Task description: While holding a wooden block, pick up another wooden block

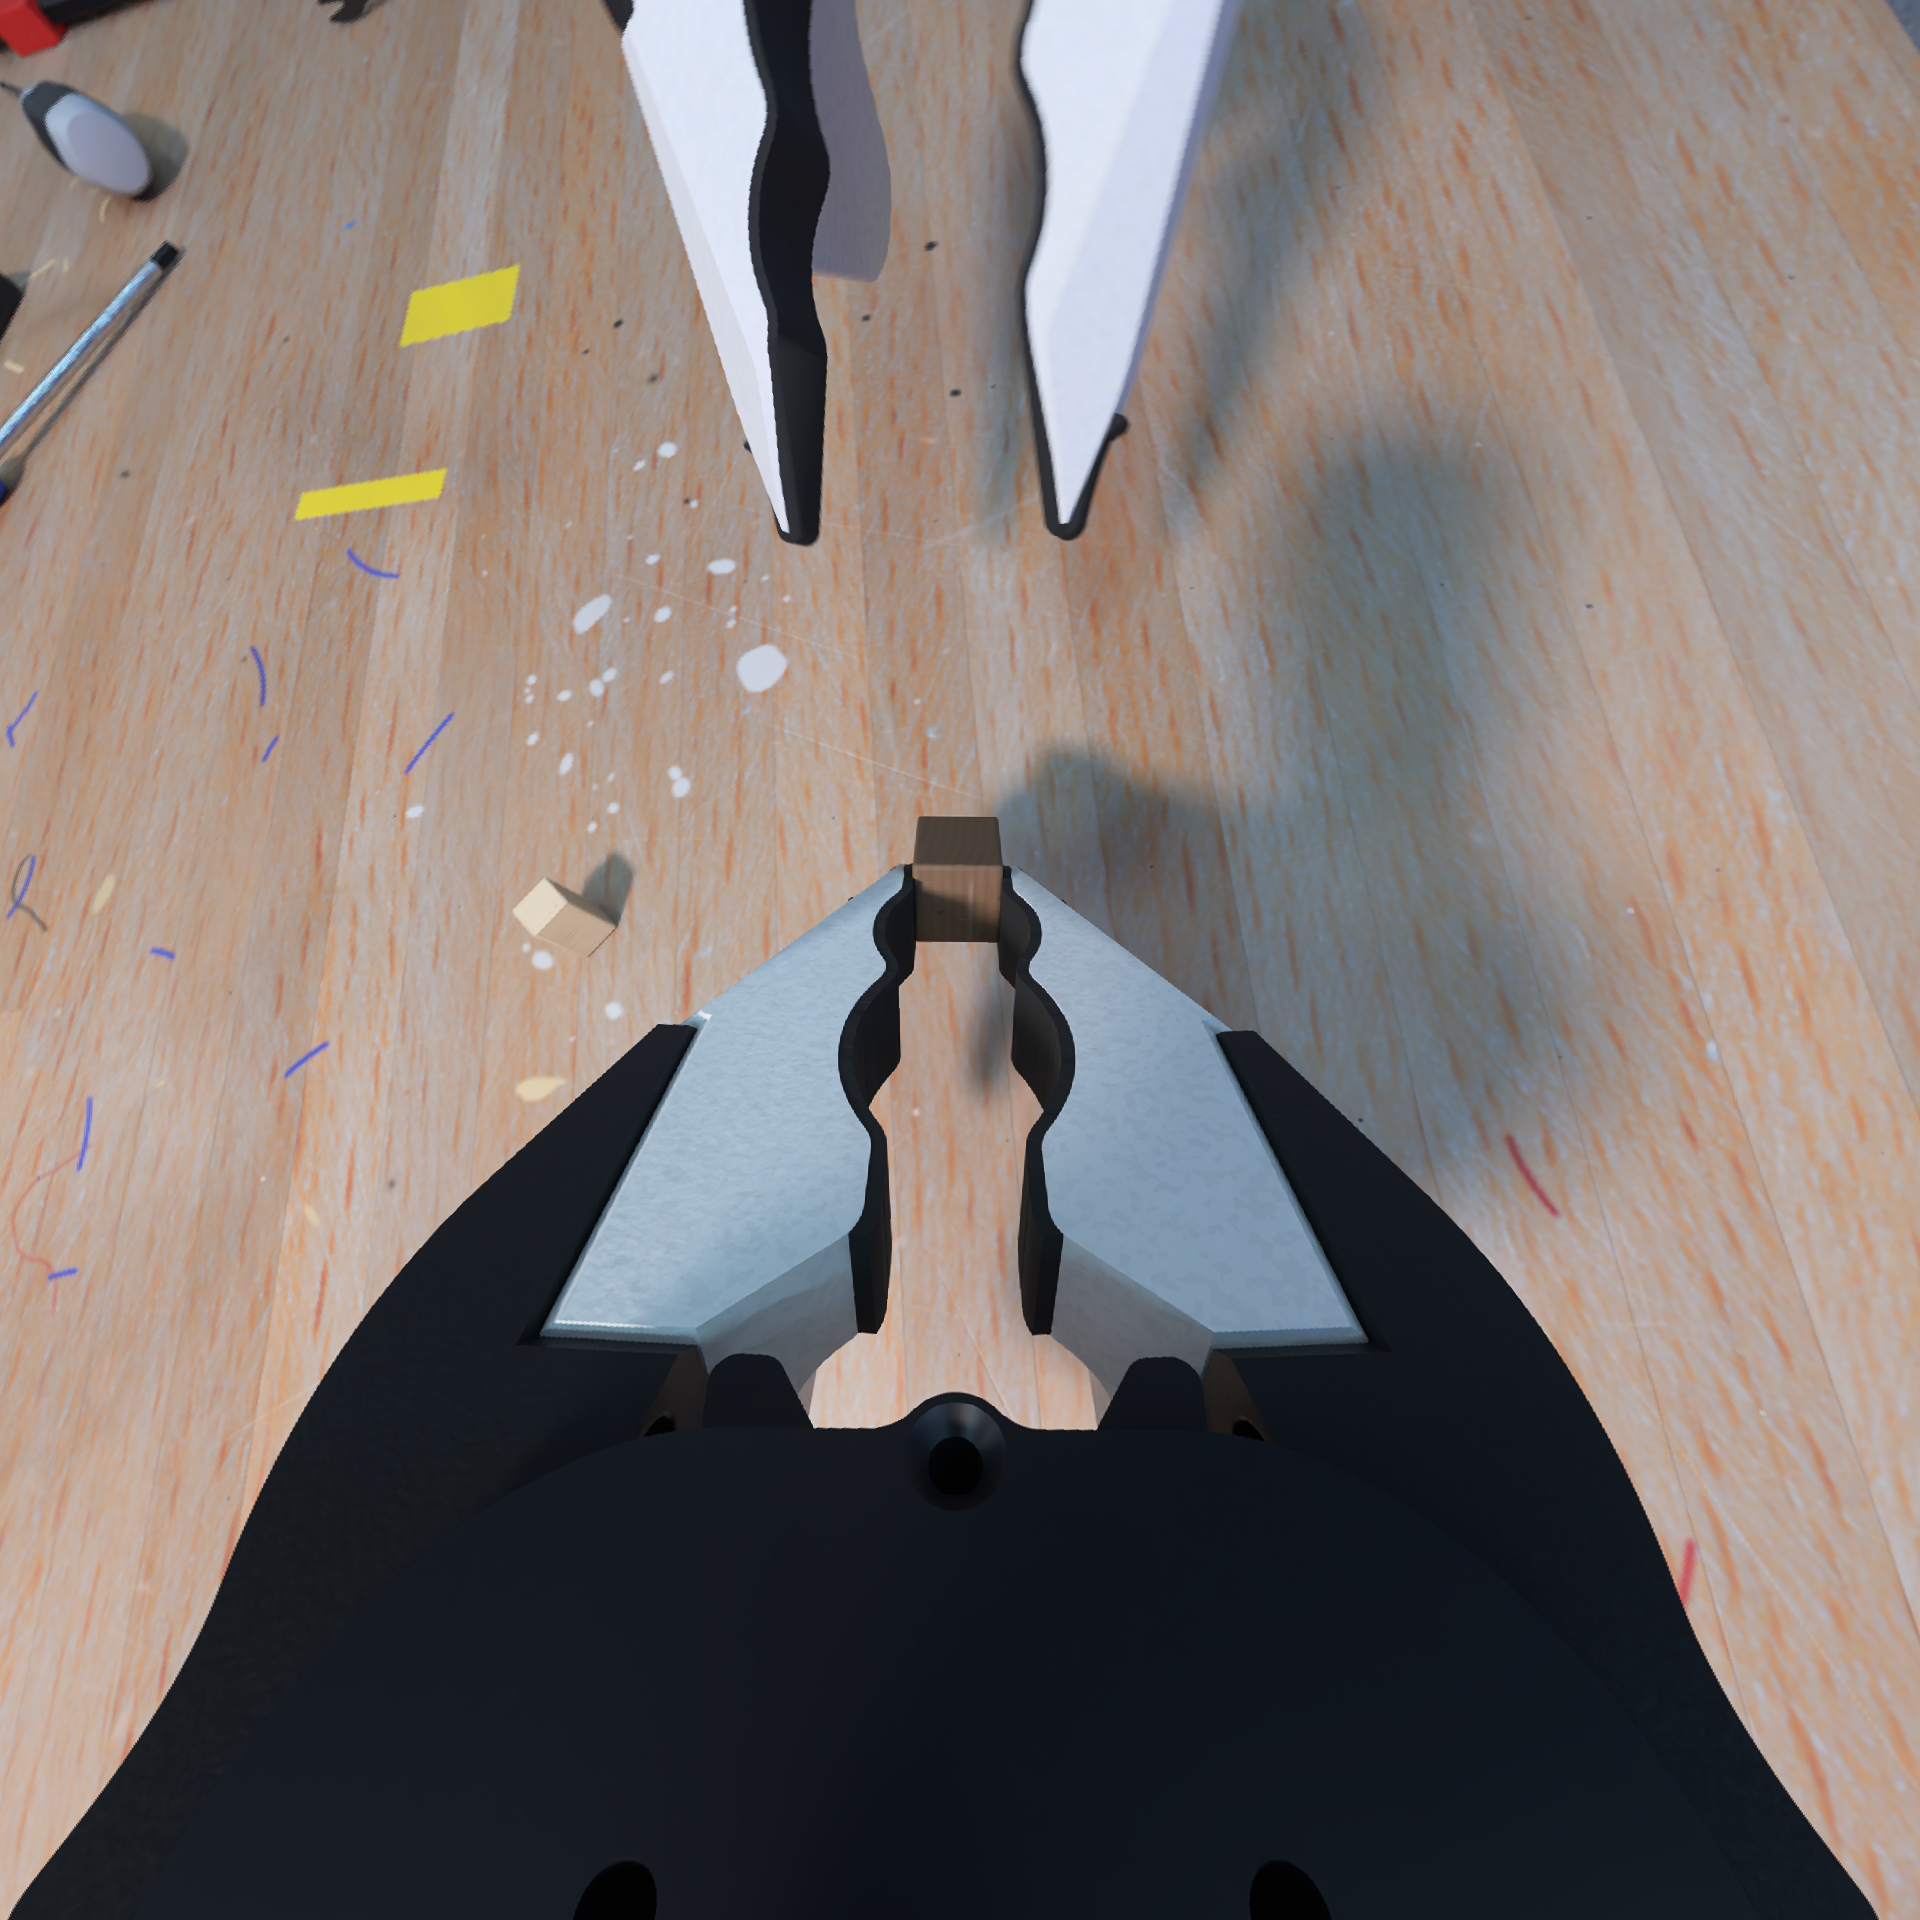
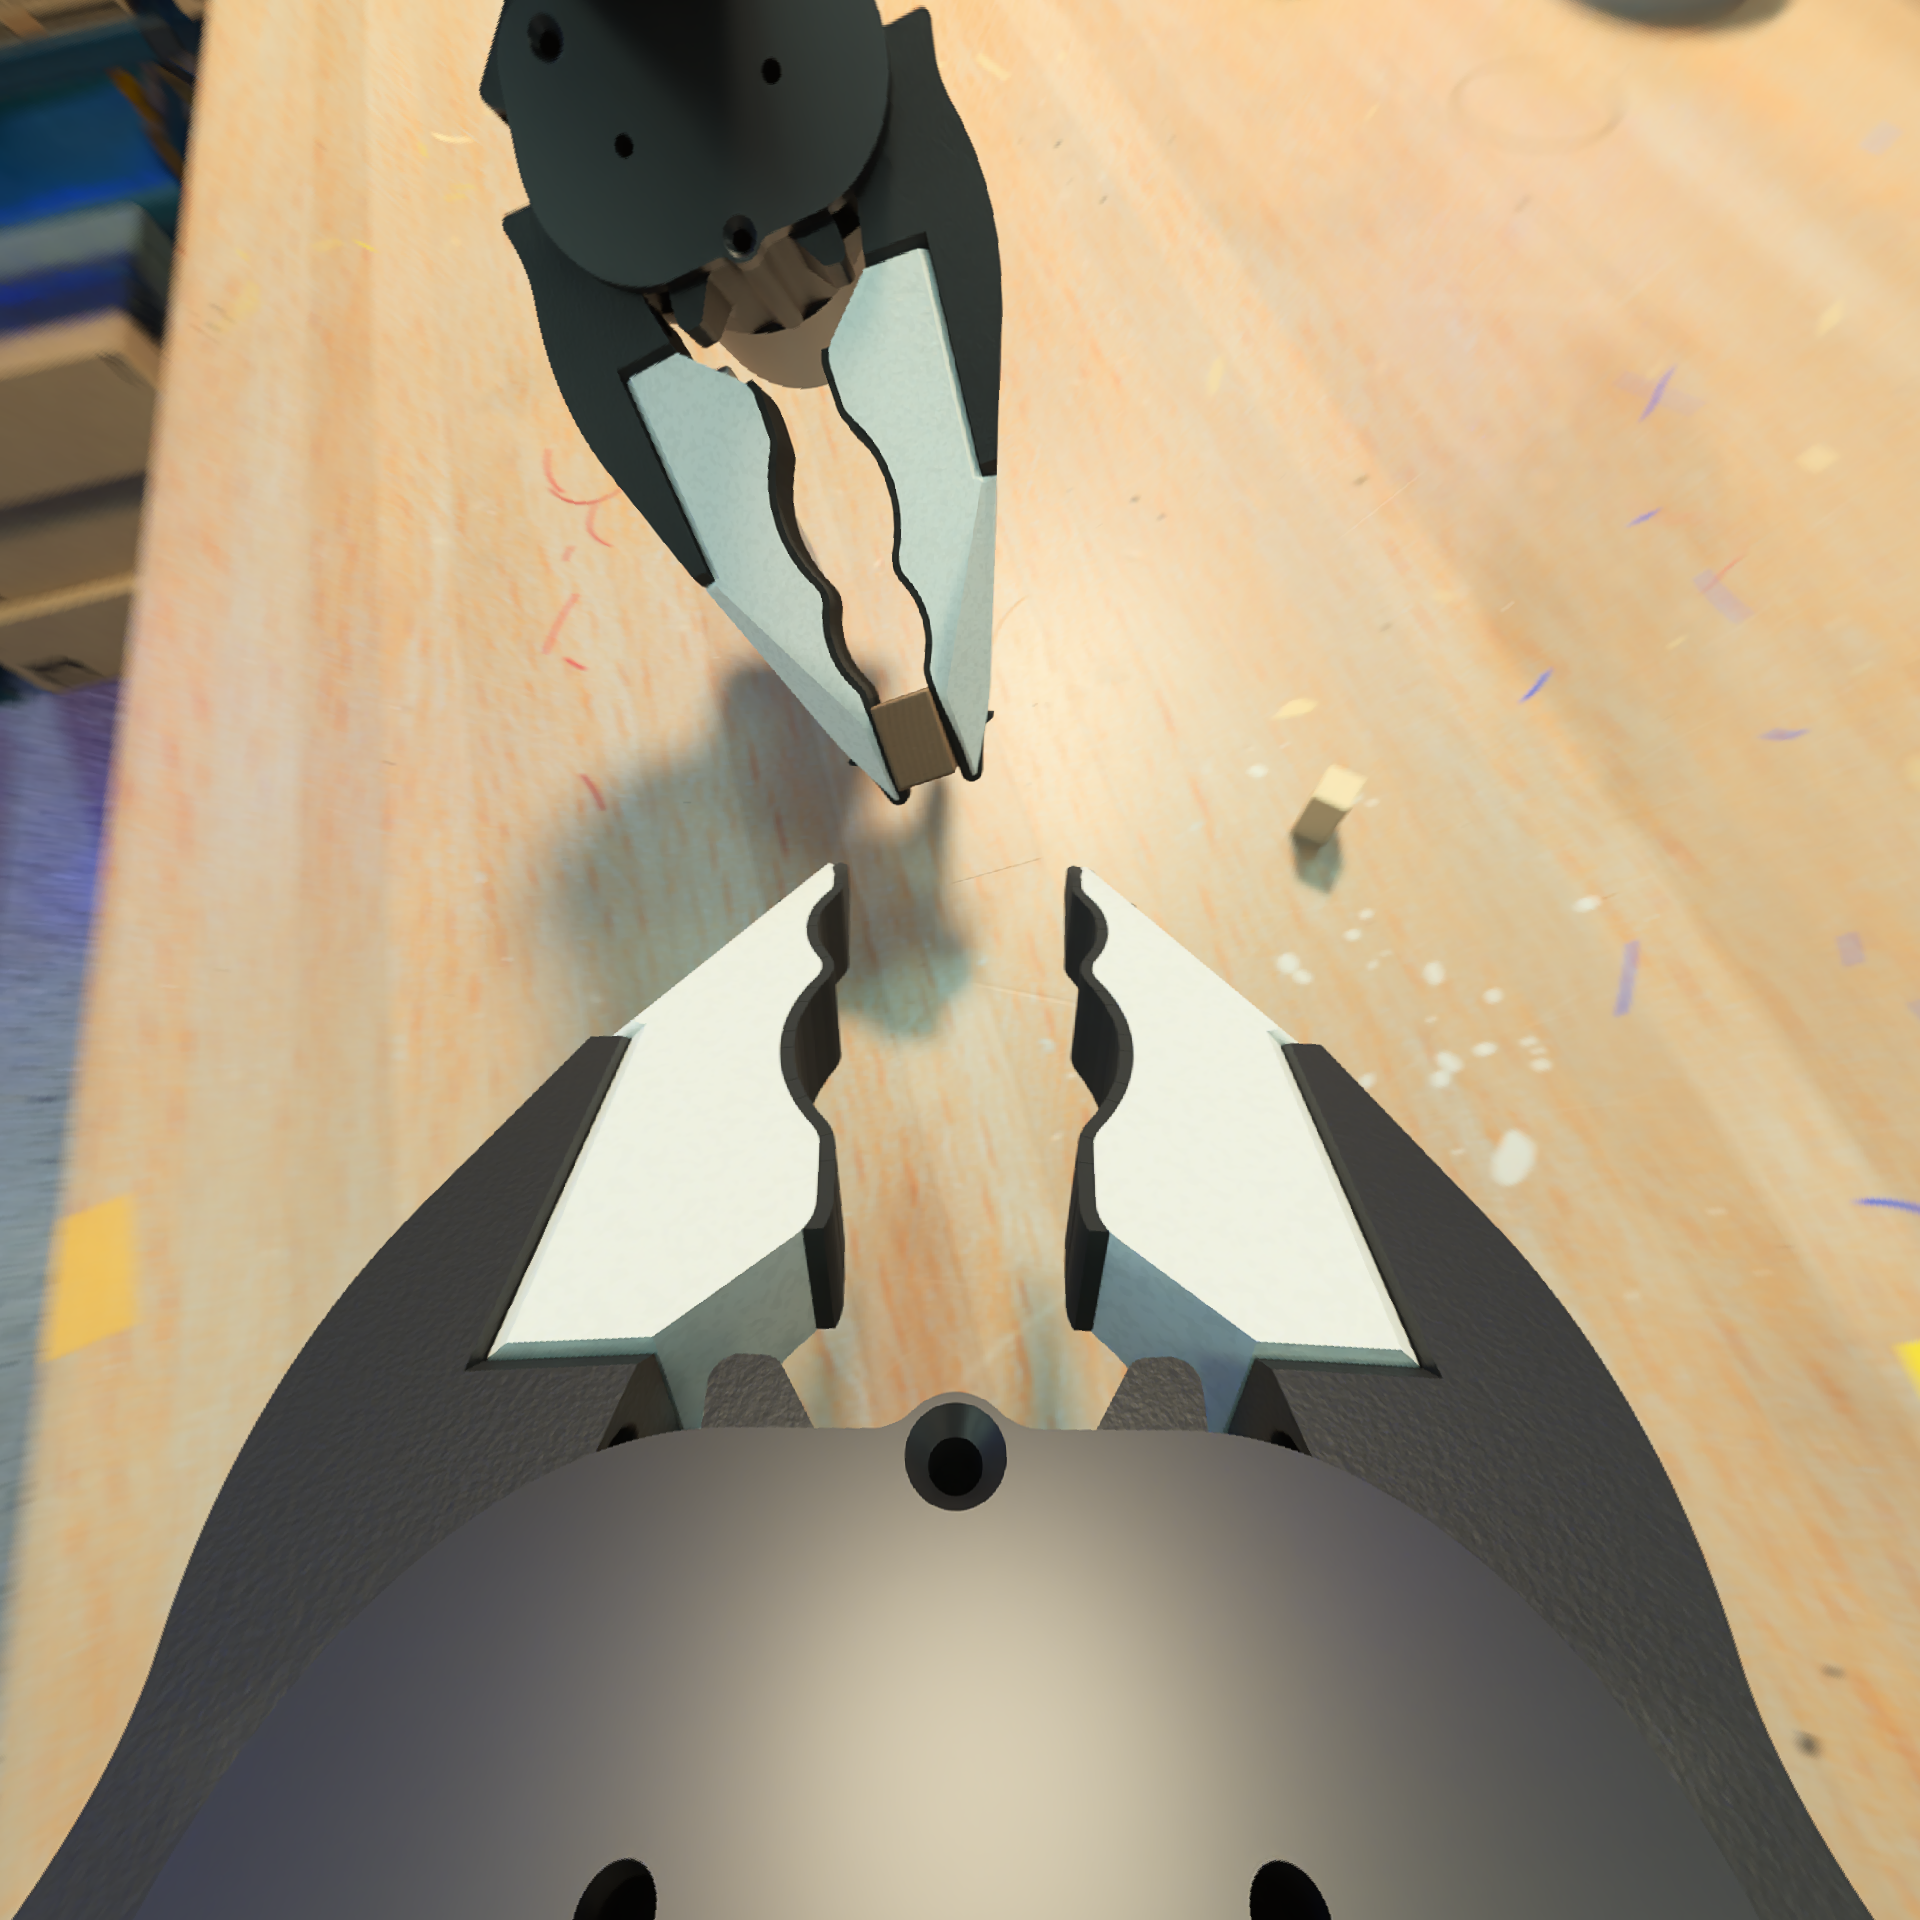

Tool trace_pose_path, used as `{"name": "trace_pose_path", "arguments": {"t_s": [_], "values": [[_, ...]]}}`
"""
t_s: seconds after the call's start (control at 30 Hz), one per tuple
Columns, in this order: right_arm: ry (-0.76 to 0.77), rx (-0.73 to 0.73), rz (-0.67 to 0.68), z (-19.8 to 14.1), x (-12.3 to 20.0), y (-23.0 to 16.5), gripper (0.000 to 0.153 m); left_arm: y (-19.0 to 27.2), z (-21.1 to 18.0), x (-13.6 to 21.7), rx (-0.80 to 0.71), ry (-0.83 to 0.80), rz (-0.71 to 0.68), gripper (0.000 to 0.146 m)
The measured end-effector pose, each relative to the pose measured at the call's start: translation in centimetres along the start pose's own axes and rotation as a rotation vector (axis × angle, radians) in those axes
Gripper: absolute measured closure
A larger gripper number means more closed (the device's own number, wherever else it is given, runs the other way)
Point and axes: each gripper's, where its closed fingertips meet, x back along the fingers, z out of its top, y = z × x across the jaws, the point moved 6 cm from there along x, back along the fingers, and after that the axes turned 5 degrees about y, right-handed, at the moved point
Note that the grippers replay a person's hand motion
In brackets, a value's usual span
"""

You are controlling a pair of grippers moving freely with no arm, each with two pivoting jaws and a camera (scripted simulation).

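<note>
The left gripper [image 1: 957, 883] is pinching a darker wooden block [image 1: 957, 878] right at its fingertips, the block's far end poking out past them. In the right wrist view the same grip shows from the opposite side, with the block [image 2: 912, 740] squeezed between the two white fingers and held clear of the table [image 2: 1351, 312], a shadow lying below it. So the first half of the job looks done: one block is in hand.

The right gripper [image 2: 956, 873] is spread apart and holds nothing, hovering above bare wood and facing the left gripper tip to tip. The second, paler wooden block [image 2: 1328, 805] lies on the table off to its right side, well apart from its fingers; in the left wrist view it [image 1: 566, 916] sits just to the left of the left gripper, turned at an angle. What remains, as I judge it, is for the empty gripper to shift over that block, close on it and lift.

Hard to read: the right gripper's body is cut off at the top of the left wrist view, so only its fingers [image 1: 790, 312] show. Objects at the table's far corner, a pen [image 1: 83, 353] and a grey-white tool [image 1: 94, 140], are partly cropped, and beyond the table edge everything is a blur
</note>
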Motion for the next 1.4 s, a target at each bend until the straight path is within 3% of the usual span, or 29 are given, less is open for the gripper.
{"name": "trace_pose_path", "arguments": {"t_s": [0.1,0.33,0.43,0.6,0.73,0.9,1.03,1.23,1.4], "values": [[0.014,0.193,-0.113,-0.1,-0.2,0.0,0.099,-0.6,-0.1,0.1,0.031,-0.013,0.014,0.132],[-0.182,0.834,-0.41,-2.2,-2.0,-0.2,0.084,-1.7,-0.5,0.2,0.111,-0.039,0.043,0.132],[-0.164,0.923,-0.451,-2.2,-2.4,-0.2,0.083,-2.0,-0.5,0.2,0.133,-0.036,0.047,0.132],[-0.162,0.94,-0.481,-2.0,-2.3,0.3,0.084,-1.9,-1.0,0.0,0.128,-0.074,0.052,0.132],[-0.104,0.768,-0.428,-2.5,-1.9,0.8,0.087,-1.8,-2.4,0.1,0.127,-0.135,0.08,0.132],[0.081,0.223,-0.31,-2.8,-1.3,3.2,0.104,-2.0,-3.9,0.9,0.163,-0.159,0.157,0.132],[0.065,-0.112,-0.252,-3.0,-2.7,5.8,0.115,-1.9,-5.3,1.5,0.209,-0.197,0.215,0.132],[-0.072,-0.196,-0.221,-2.9,-7.0,7.4,0.121,-1.3,-6.3,2.9,0.24,-0.221,0.269,0.132],[-0.09,-0.252,-0.352,-2.5,-9.0,8.4,0.123,-1.2,-7.0,3.9,0.244,-0.249,0.313,0.132]]}}
